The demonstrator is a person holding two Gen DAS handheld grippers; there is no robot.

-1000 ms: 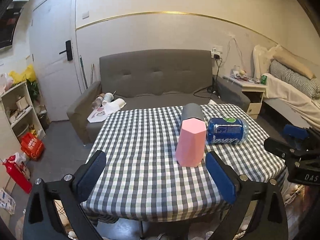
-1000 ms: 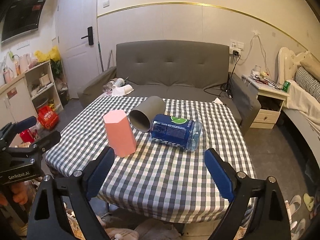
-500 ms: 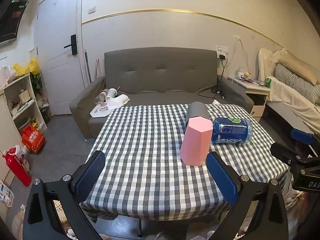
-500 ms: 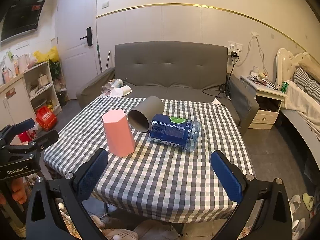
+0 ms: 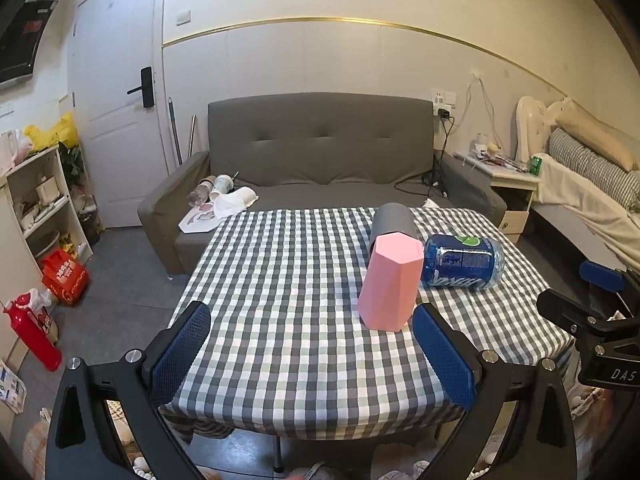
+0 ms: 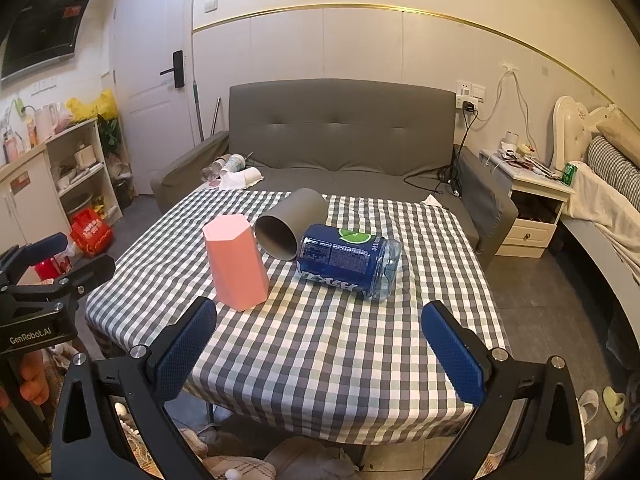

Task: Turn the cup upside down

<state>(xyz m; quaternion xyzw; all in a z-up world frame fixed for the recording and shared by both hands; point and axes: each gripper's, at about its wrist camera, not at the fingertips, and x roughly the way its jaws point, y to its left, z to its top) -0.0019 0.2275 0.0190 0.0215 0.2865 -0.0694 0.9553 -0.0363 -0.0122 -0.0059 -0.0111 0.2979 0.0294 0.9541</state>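
Pullback marks the last second — both the left gripper and right gripper hang released, fingers empty, off the table edge, leaving the pink cup mouth-down beside the grey cup — flip apparently done.

- Two cups are sitting on the table: one pink cup standing, one grey cup lying on its side.
- One blue bottle is lying beside them.
- Two grippers are showing: left gripper, right gripper.
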